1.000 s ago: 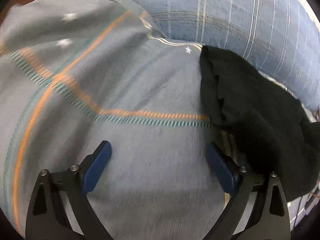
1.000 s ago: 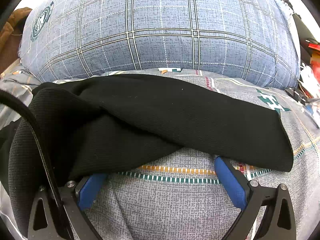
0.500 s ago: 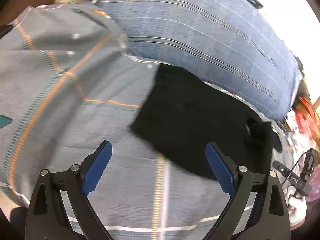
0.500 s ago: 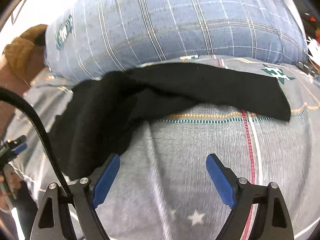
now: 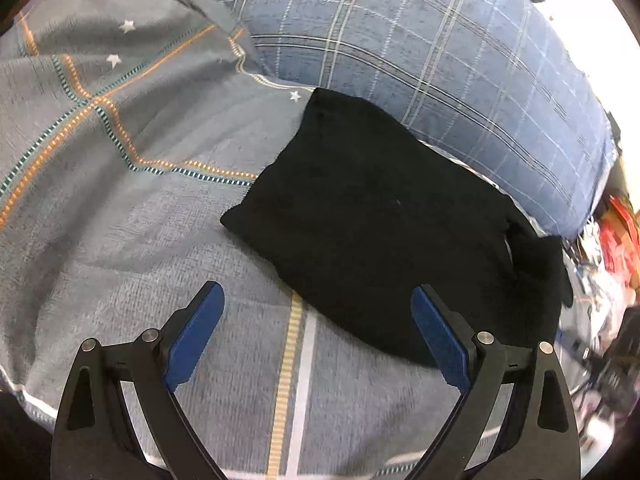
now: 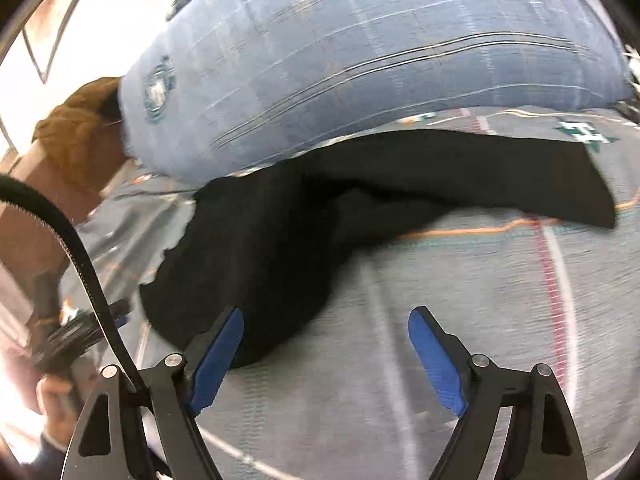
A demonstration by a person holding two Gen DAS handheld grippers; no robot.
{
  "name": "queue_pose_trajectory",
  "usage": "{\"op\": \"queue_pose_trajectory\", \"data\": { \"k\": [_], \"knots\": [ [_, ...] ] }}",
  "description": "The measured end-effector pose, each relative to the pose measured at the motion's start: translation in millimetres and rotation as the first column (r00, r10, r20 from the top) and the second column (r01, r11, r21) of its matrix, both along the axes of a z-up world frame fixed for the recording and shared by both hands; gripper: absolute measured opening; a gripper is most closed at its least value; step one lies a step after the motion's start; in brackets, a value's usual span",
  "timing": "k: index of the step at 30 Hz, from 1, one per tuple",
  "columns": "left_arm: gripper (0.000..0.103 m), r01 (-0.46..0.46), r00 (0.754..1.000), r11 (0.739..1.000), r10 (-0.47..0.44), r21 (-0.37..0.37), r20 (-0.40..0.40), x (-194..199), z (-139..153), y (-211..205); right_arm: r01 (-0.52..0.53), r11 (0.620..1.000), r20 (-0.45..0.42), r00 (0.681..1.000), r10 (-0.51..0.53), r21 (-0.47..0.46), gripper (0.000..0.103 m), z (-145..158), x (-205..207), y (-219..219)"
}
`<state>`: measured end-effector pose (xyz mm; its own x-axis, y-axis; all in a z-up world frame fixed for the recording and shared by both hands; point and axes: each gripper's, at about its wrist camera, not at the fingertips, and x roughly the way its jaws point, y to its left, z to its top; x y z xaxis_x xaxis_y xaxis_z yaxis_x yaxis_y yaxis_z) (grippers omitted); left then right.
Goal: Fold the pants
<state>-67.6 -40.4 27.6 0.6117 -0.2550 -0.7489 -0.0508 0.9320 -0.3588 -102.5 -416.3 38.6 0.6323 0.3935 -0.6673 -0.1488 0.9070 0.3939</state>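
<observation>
Both grippers have pulled back, jaws wide apart and empty, from the black pants [image 5: 372, 216] lying lengthwise along the pillow [image 5: 440, 60], right gripper [image 6: 326, 344] nearer than left gripper [image 5: 318, 328].

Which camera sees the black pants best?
The left wrist view: the black pants lie sharp and nearly whole on the bed. In the right wrist view the pants are blurred, with one leg stretching off to the right.

Pants [image 5: 372, 216] matt black knit cloth; sheet [image 5: 120, 208] woven cloth; pillow [image 5: 420, 48] plaid cloth; gripper pads [image 5: 196, 340] ribbed blue plastic.
</observation>
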Motion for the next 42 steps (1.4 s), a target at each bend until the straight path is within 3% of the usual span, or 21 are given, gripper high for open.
{"op": "queue_pose_trajectory", "data": {
  "k": [7, 9, 11, 12, 13, 15, 18, 22, 26, 29, 32, 34, 36, 38, 40, 42],
  "knots": [
    [0.095, -0.026, 0.999, 0.999, 0.025, -0.028, -0.028, 27, -9, -1, -0.044, 0.999, -0.034, 0.998, 0.044, 0.008, 0.084, -21, 7, 26],
    [0.095, -0.027, 0.999, 0.999, 0.026, -0.029, -0.019, 33, -9, -3, -0.064, 0.998, -0.016, 0.998, 0.065, 0.026, 0.076, -20, 13, 29],
    [0.09, -0.009, 1.0, 0.999, 0.008, -0.038, -0.008, 39, -9, -6, -0.088, 0.996, -0.02, 0.996, 0.089, 0.028, 0.056, -24, 23, 34],
    [0.07, 0.002, 1.0, 0.999, -0.002, -0.037, -0.003, 42, -8, -9, -0.095, 0.995, -0.019, 0.995, 0.096, 0.026, 0.056, -25, 27, 37],
    [0.044, 0.011, 1.0, 1.0, -0.011, -0.012, -0.001, 44, -6, -12, -0.096, 0.995, -0.011, 0.995, 0.096, 0.02, 0.051, -24, 30, 39],
    [0.018, 0.013, 1.0, 0.999, -0.013, 0.047, 0.003, 45, -3, -15, -0.112, 0.993, -0.009, 0.994, 0.112, 0.02, 0.037, -23, 34, 44],
    [0.016, 0.032, 0.998, 0.999, -0.033, 0.019, 0.055, 34, 9, -5, -0.121, 0.993, -0.012, 0.993, 0.121, -0.006, 0.03, -20, 33, 51],
    [0.014, 0.033, 0.993, 0.999, -0.037, 0.036, 0.116, 8, 34, 8, -0.147, 0.989, 0.007, 0.989, 0.147, -0.004, 0.029, -6, 17, 59],
    [0.01, 0.009, 0.995, 0.998, -0.015, 0.058, 0.102, -9, 31, 19, -0.198, 0.98, 0.021, 0.98, 0.199, -0.031, 0.029, 5, 0, 78],
    [0.01, -0.019, 0.997, 0.996, 0.013, 0.082, 0.069, -14, 16, 28, -0.215, 0.976, -0.002, 0.977, 0.215, -0.02, 0.029, 0, -9, 87],
    [0.01, -0.034, 0.999, 0.998, 0.033, 0.051, 0.025, -17, 1, 37, -0.244, 0.97, -0.056, 0.968, 0.244, -0.002, 0.029, -18, -9, 96],
    [0.01, -0.046, 0.999, 0.998, 0.044, 0.047, 0.024, -23, 2, 40, -0.233, 0.973, -0.121, 0.965, 0.232, 0.005, 0.029, -30, -6, 98],
    [0.01, -0.046, 0.998, 0.996, 0.042, 0.075, 0.051, -30, 11, 41, -0.232, 0.97, -0.119, 0.964, 0.239, 0.069, 0.029, -31, -10, 89],
    [0.019, -0.055, 0.995, 0.993, 0.045, 0.103, 0.091, -37, 24, 41, -0.22, 0.97, -0.077, 0.97, 0.229, 0.103, 0.03, -22, -18, 71],
    [0.047, -0.048, 0.991, 0.995, 0.036, 0.091, 0.127, -43, 37, 40, -0.18, 0.978, -0.048, 0.981, 0.186, 0.105, 0.03, -10, -23, 48],
    [0.061, -0.027, 0.988, 0.998, 0.019, 0.051, 0.153, -45, 47, 37, -0.128, 0.985, -0.032, 0.991, 0.132, 0.113, 0.031, -1, -25, 24]
  ]
}}
